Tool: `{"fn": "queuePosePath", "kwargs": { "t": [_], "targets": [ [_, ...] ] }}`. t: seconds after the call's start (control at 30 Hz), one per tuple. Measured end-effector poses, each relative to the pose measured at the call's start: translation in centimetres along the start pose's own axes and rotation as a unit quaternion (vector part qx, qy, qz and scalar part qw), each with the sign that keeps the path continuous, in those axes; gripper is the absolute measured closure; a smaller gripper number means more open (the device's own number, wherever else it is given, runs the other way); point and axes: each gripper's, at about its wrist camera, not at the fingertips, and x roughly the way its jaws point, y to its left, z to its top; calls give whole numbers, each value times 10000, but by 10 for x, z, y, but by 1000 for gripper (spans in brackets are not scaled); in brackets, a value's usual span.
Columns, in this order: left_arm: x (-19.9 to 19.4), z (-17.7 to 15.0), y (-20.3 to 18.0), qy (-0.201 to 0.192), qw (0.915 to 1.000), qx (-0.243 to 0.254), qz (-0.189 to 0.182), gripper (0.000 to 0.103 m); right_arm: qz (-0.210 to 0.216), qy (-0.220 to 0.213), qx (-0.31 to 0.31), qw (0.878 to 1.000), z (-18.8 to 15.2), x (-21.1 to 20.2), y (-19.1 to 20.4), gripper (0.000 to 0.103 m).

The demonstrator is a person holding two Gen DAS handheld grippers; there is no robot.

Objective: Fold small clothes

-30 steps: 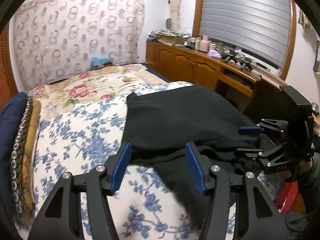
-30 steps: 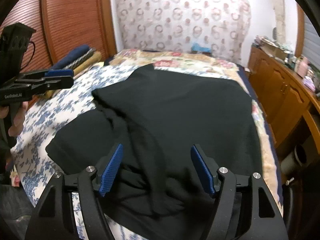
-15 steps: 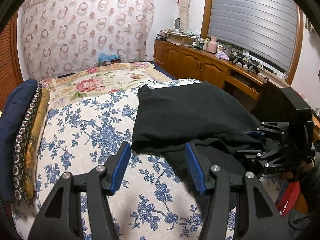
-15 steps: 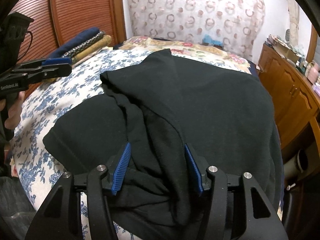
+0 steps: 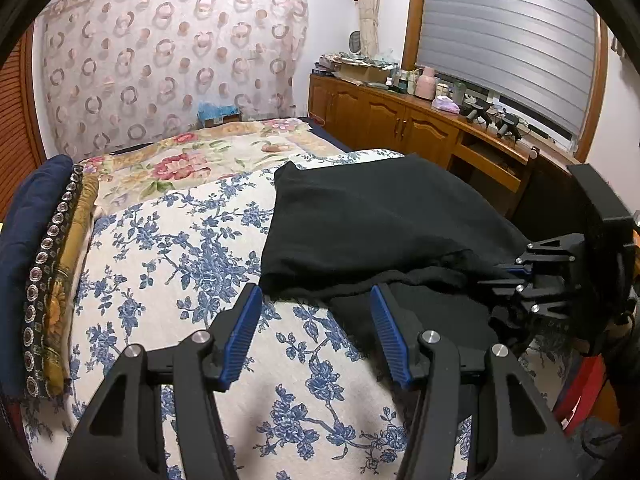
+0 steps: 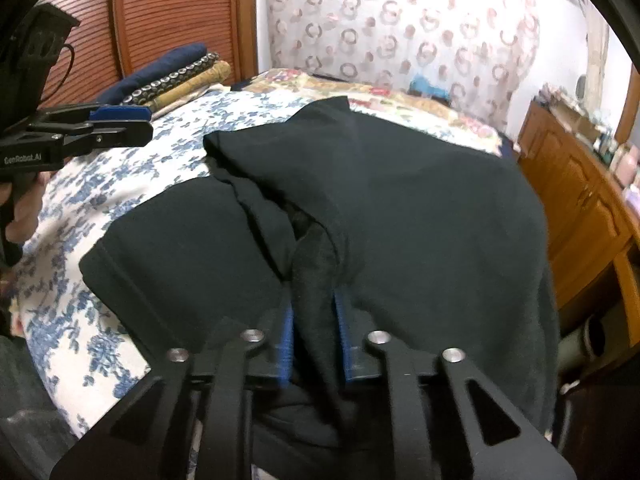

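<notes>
Folded fabrics (image 5: 44,248): stacked along bed's left edge.
Left hand-held gripper (image 5: 316,334): spread, empty, over blue-flowered bed cover (image 5: 168,248).
Black garment (image 5: 372,220): lay rumpled on bed, right of centre.
Right hand-held gripper (image 6: 314,330): closing, pinching black garment's raised fold.
Wooden cabinets (image 5: 400,128): cluttered, beside bed at right.

Both tools are matte black plastic. The left gripper (image 5: 316,336) has ribbed blue pads (image 5: 240,340) on angular arms with triangular cut-outs and round silver screws. The right gripper (image 6: 316,332) is built the same. Seen from the right wrist, the left gripper bears white lettering, perhaps "GenRobot.AI", and a thin black cable (image 6: 66,68) loops behind that lettering.
</notes>
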Motion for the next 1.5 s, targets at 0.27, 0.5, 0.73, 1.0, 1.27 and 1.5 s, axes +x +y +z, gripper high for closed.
{"fn": "queuePosePath", "kwargs": {
  "t": [0.27,0.5,0.73,1.0,1.27,1.5],
  "targets": [
    [1,-1,0,12,10000,1,8,47,-7,-857,124,9962,18,-40,-3,94],
    [3,-3,3,16,10000,-17,-7,47,-178,-1372,241,9901,34,-82,-17,94],
    [2,-2,-4,6,10000,50,-79,47,-773,-1050,703,9890,14,-93,-64,94],
    [5,1,-15,27,9999,108,-113,47,-954,-34,985,9905,-32,-51,-92,87],
    [4,1,-16,-16,9999,95,-105,47,-1037,-199,857,9907,-28,-67,-89,52],
    [4,1,-16,-27,9999,95,-99,47,-846,-462,574,9937,-1,-71,-72,46]
  ]
}}
